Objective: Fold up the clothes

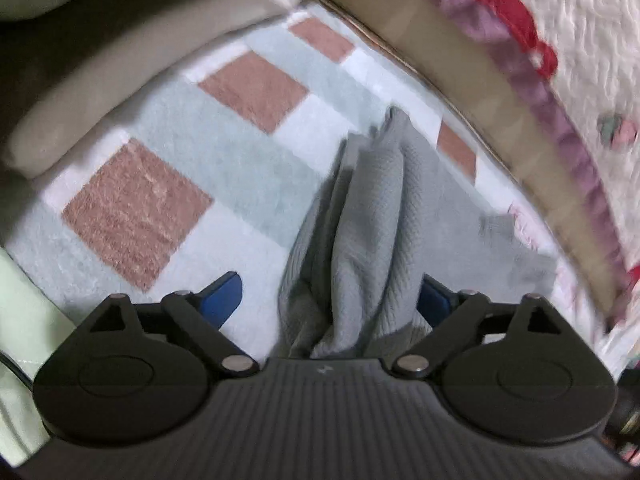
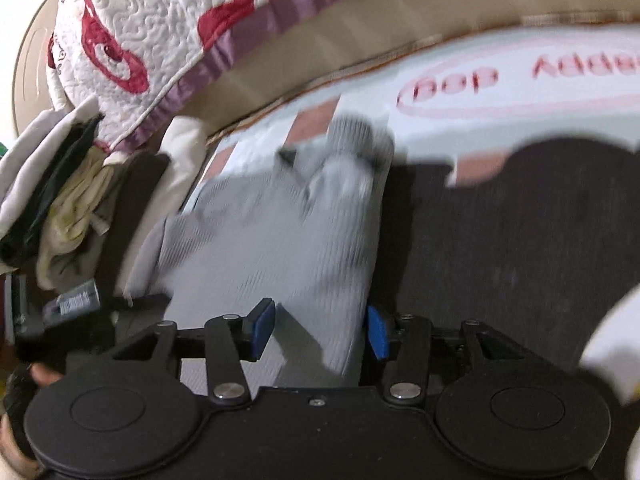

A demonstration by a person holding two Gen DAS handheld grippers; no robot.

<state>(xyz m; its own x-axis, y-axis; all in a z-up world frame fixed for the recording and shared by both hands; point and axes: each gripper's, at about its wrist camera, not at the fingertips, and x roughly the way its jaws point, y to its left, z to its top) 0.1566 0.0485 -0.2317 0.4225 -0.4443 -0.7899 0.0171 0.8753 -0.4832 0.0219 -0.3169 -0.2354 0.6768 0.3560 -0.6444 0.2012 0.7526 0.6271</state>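
The grey knit garment (image 1: 372, 216) lies bunched lengthwise on the checked pink-and-mint blanket (image 1: 160, 184), its long axis running from 6 toward 12 o'clock in the left wrist view, narrowing at the far end. The left gripper (image 1: 330, 296) points steeply down over it, jaws wide, cloth loose between them. In the blurred right wrist view the garment (image 2: 272, 232) runs toward 12 o'clock beside a dark cloth (image 2: 500, 248); the right gripper (image 2: 320, 328) stands partly apart, its pads clear of the fabric.
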